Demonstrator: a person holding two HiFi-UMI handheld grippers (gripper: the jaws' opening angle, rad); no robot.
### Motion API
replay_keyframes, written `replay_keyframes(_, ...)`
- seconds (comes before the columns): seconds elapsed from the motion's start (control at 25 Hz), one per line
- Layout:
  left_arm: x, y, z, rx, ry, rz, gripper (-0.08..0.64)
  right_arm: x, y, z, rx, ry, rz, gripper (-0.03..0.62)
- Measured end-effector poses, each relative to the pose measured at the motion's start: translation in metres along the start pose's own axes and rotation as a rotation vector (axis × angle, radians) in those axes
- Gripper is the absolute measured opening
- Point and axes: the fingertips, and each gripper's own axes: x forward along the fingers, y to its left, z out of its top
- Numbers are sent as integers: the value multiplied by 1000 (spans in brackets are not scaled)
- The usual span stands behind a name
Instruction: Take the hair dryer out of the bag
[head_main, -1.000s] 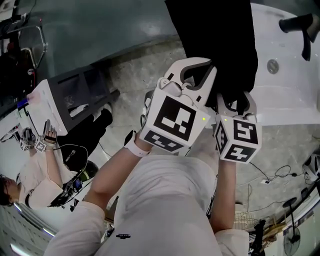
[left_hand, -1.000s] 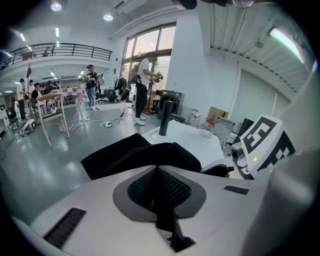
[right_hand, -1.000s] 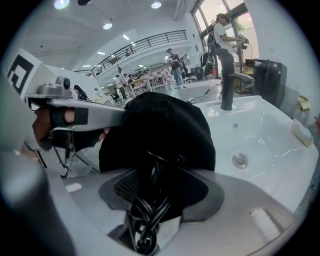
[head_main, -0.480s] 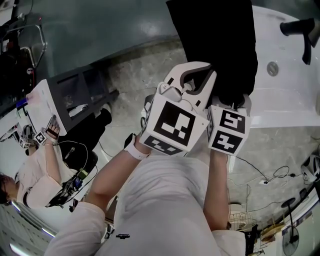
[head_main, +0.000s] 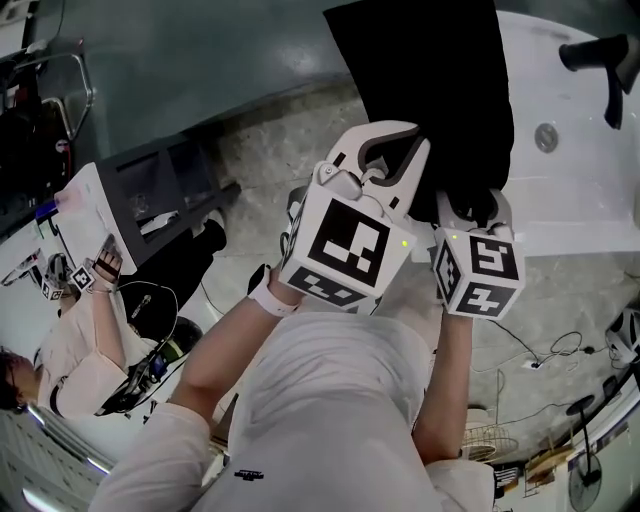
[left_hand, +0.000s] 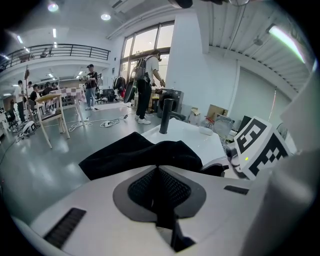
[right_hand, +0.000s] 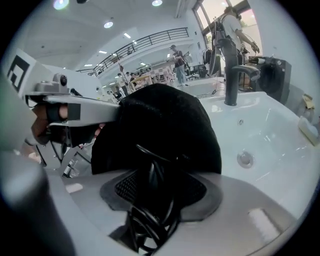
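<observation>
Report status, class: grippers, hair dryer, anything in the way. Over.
Left gripper shut on black bag edge. Right gripper jaws just been closing, now on coiled black cord. Hair dryer body unseen; only bag fabric in the way.

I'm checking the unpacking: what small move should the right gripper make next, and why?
Probably draw the cord back out of the bag. The right gripper has just been closing its jaws with the coiled cord between them, while the left gripper is pinched shut on the bag's cloth, steadying it.
</observation>
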Motion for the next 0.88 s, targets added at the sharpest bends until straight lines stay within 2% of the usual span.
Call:
replay_keyframes(0.28, 2, -6, -2, 1, -6, -14, 15, -16, 4, -7, 38, 0, 22, 213)
replay_keyframes(0.6, -11, -15, 13, 18, -62, -21, 15, -30, -5, -21, -2, 62, -61, 213)
replay_keyframes(0.72, -12, -13, 17, 29, -62, -3, 15, -36, -3, -24, 0, 50, -41, 213)
replay_keyframes(0.88, -11, -9, 15, 31, -50, 11, 15, -48, 6, -28, 9, 41, 26, 212)
